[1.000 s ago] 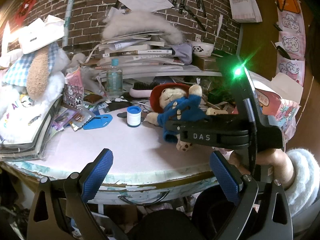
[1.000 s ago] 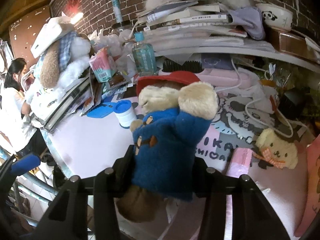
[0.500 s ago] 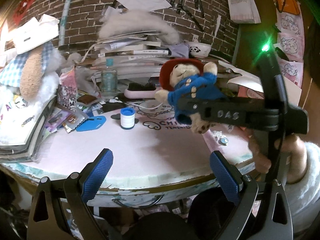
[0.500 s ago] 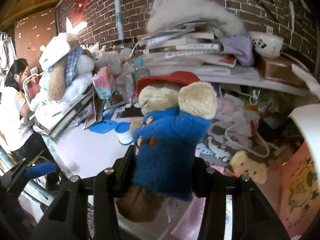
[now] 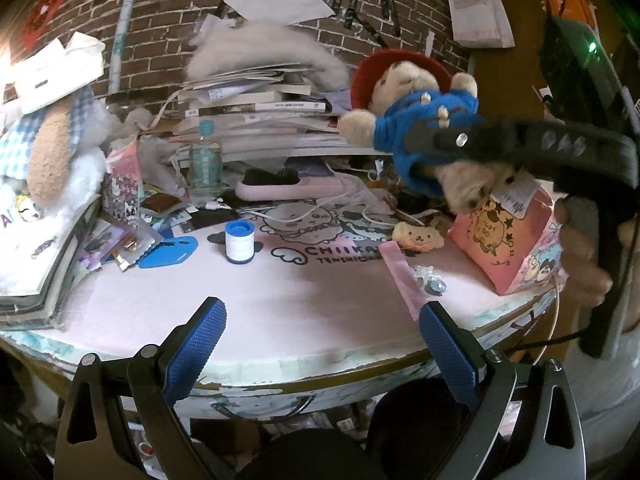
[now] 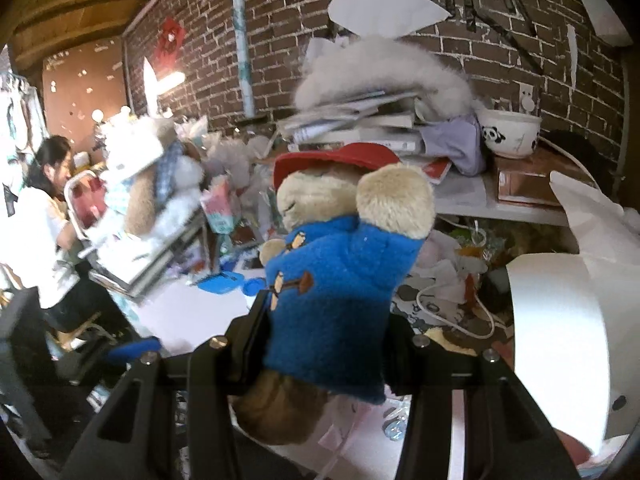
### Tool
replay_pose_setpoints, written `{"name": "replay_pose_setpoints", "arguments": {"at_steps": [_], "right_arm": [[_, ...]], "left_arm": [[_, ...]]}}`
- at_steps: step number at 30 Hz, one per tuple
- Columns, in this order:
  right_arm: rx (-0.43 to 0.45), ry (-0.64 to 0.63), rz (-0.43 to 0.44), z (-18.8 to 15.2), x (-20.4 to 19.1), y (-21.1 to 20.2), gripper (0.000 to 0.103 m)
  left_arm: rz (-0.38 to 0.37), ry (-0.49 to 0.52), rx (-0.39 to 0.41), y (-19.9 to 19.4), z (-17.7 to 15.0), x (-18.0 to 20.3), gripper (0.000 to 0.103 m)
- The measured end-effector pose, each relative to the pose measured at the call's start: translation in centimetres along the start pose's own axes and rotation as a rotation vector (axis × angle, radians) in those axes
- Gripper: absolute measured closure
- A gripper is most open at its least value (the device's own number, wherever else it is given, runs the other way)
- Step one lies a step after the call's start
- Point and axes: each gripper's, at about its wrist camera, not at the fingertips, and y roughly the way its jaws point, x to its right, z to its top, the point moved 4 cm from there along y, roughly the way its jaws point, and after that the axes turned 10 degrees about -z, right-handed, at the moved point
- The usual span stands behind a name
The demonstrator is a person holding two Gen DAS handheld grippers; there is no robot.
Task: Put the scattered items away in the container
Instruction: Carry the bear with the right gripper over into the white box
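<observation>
Left wrist view: the left gripper (image 5: pixel 320 344) hangs at the near rim of the pink desk mat (image 5: pixel 248 300), its blue-padded fingers (image 5: pixel 196 344) spread wide with nothing between them. Beyond the mat's right end, the right gripper (image 5: pixel 432 144) pinches a teddy bear (image 5: pixel 416 120) in a red hat and blue coat, held in the air above a pink cartoon gift bag (image 5: pixel 508 248). A blue-capped white jar (image 5: pixel 238 242) stands on the mat, well left of the bag.

Right wrist view: the right gripper (image 6: pixel 324 336) is clamped on the teddy bear's (image 6: pixel 340 272) lower body. A white curved container wall (image 6: pixel 560 340) stands just right of the bear.
</observation>
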Motion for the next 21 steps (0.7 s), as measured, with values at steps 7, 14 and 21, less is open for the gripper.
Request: {"name": "replay_pose_setpoints", "arguments": {"at_steps": [7,14,21], "right_arm": [[0.011,0.022,0.066,1.5,0.2,-2.0,0.059],[0.042,0.031,-0.003,2.8,3.0,-4.4,0.059],[0.027,0.043,-0.136,2.8,7.9,-6.3,0.059]], "left_arm": [[-0.003,0.003,0.001,0.0,0.0,0.1,0.006],[-0.006,0.003,0.002,0.1,0.0,0.2,0.006],[-0.011,0.011,-0.001,0.3,0.2,0.6,0.006]]}}
